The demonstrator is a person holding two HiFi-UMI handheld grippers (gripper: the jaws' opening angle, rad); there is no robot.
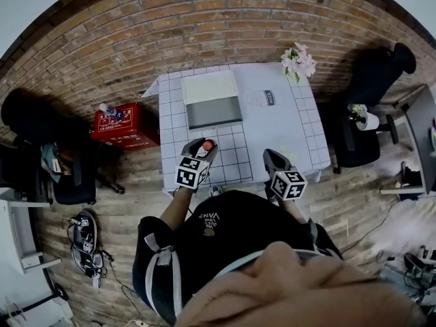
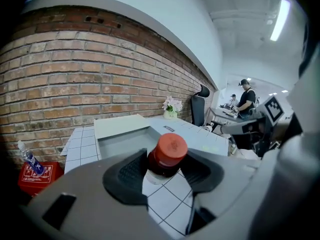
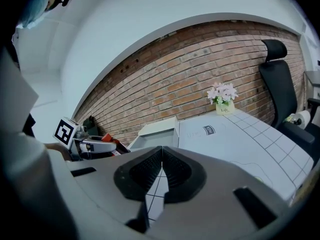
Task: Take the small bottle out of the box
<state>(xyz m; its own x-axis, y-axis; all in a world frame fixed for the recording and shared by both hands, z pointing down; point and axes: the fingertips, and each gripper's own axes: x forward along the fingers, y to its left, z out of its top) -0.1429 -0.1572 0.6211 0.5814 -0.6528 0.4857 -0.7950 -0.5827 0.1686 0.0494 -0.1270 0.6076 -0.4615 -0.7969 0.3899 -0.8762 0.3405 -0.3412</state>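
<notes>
Left tongs [image 2: 163, 170] grip red-capped bottle [image 2: 171, 149] above bench [image 2: 167, 200], just in front of open box [image 2: 125, 140]. Right tongs [image 3: 161, 172] closed, empty, over bench.

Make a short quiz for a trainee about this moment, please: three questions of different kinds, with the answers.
1. True or false: the left gripper is shut on the small bottle with the red cap.
2. Choose one. Where is the open box? A: on the floor. B: on the table. C: on a chair.
3. Fill the gap: the jaws of the right gripper are ____, with nothing between them.

Key: 1 true; 2 B; 3 together.
</notes>
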